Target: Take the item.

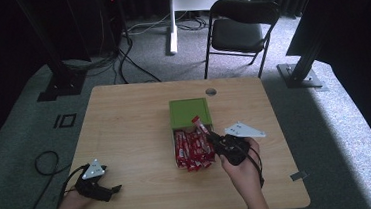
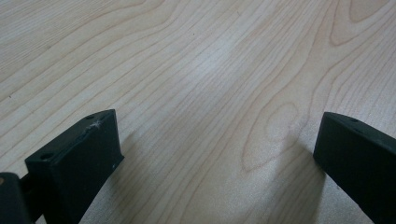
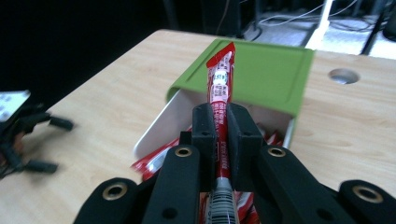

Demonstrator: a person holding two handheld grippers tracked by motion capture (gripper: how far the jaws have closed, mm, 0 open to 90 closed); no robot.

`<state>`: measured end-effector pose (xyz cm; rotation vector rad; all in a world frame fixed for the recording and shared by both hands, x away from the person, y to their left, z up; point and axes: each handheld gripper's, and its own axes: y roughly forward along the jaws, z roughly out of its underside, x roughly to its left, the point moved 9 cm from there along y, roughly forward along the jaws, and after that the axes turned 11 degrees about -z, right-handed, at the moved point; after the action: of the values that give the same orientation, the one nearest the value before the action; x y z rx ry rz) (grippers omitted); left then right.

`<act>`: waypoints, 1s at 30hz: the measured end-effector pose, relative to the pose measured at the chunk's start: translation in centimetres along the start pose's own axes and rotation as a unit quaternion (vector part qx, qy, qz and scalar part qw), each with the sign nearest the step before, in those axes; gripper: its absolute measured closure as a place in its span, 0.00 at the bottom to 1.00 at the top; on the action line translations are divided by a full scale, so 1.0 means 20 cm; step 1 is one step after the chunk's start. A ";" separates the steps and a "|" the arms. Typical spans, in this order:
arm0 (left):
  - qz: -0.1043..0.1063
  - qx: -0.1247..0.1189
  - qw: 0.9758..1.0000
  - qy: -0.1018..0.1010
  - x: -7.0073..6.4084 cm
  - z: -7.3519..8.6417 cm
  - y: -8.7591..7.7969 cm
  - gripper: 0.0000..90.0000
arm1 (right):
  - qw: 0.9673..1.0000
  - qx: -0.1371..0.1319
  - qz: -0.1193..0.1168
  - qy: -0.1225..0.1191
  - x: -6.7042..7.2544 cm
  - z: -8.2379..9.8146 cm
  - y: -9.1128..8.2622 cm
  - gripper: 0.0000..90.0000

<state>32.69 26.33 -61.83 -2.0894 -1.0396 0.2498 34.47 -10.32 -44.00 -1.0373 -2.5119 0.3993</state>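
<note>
Right tool (image 3: 222,135) clamping red sachet (image 3: 220,79), white label print seemingly too blurred.

Each black hand-held gripper (image 1: 111,191) carries a grey three-cornered plate (image 1: 94,169) and brass-ringed screw holes.

On the table (image 1: 124,119) there is one green box (image 1: 189,111) and one heap of red sachets (image 1: 192,151); their exact number I cannot tell. One more red sachet (image 3: 220,88) is lifted. There are two grippers, left gripper (image 1: 111,191) and right gripper (image 1: 211,135), and one chair (image 1: 240,27) beyond the far edge.
</note>
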 end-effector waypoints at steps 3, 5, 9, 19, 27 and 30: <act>0.000 0.000 1.000 0.000 0.00 0.00 0.00 0.02 | 1.000 -0.017 0.019 0.003 -0.05 -0.04 0.00 0.92; 0.000 0.000 1.000 0.000 0.00 0.00 0.00 0.02 | 0.999 -0.029 0.034 0.003 -0.09 -0.05 0.00 0.92; 0.000 0.000 1.000 -0.001 0.00 0.00 0.00 0.02 | 0.998 -0.037 0.056 0.009 -0.17 -0.07 0.01 0.92; 0.000 0.000 1.000 0.001 0.00 0.00 0.00 0.02 | 0.992 -0.056 0.103 0.042 -0.40 -0.06 0.09 0.92; 0.000 0.000 1.000 0.000 0.00 0.00 0.00 0.02 | 0.987 -0.060 0.130 0.078 -0.56 0.02 0.18 0.92; 0.000 0.000 1.000 0.000 0.00 0.00 0.00 0.02 | 0.985 -0.060 0.134 0.094 -0.59 0.06 0.21 0.92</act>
<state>32.70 26.33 -61.83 -2.0897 -1.0403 0.2496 44.20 -16.07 -49.70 -1.3979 -2.2595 0.2133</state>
